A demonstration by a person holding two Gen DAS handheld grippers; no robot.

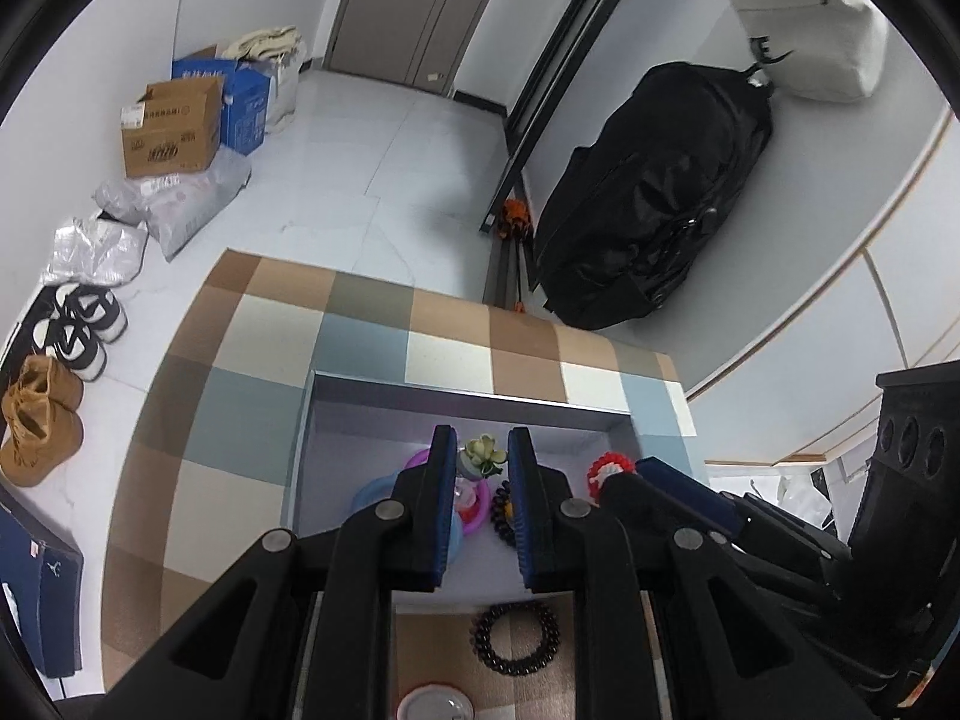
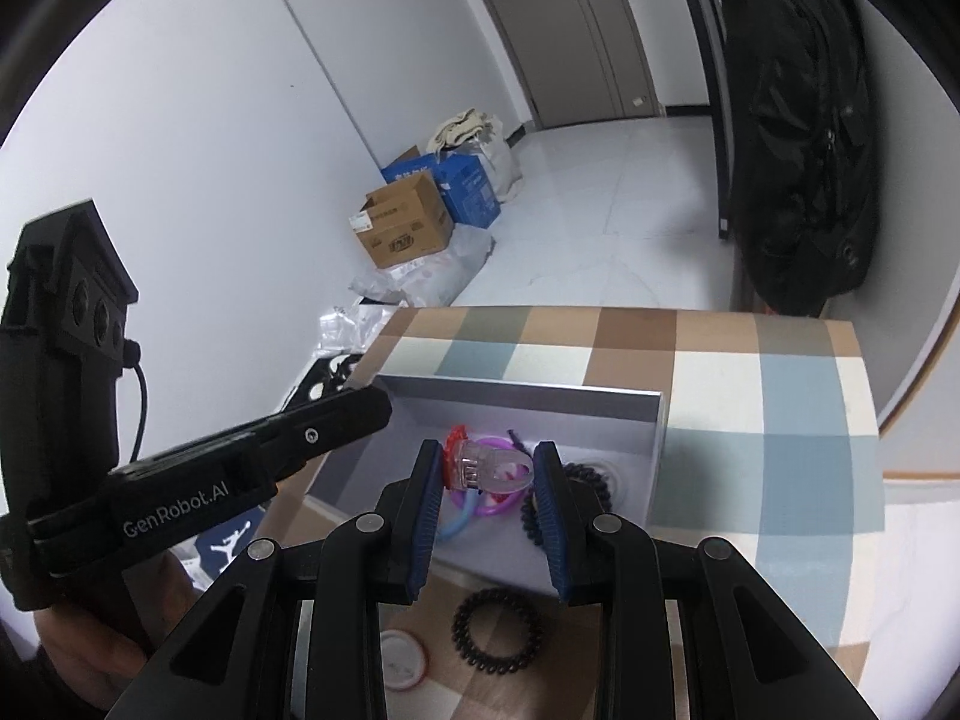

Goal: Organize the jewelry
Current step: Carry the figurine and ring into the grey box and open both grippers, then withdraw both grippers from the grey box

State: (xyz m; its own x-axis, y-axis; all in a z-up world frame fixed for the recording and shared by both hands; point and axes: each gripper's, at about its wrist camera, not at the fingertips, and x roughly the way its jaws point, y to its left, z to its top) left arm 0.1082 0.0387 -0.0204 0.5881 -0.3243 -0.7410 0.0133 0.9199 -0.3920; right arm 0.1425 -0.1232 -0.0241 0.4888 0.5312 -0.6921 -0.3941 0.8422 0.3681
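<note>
A shallow grey box [image 1: 468, 399] [image 2: 528, 399] stands on the checked table. It holds purple and blue rings [image 1: 474, 513], a dark bead bracelet [image 1: 503, 510] and a red beaded piece [image 1: 609, 468]. My left gripper [image 1: 480, 441] holds a small green flower ornament [image 1: 483, 453] over the box. My right gripper [image 2: 487, 453] is shut on a clear pink hair clip [image 2: 489, 465] above the box. A black spiral hair tie [image 1: 516, 636] [image 2: 495, 630] lies on the table in front of the box.
A small round white-and-red lid [image 2: 402, 660] lies near the table's front edge. The left gripper's body [image 2: 180, 468] reaches in from the left. On the floor are cardboard boxes [image 1: 174, 126], shoes [image 1: 42, 414] and a black bag [image 1: 654, 192].
</note>
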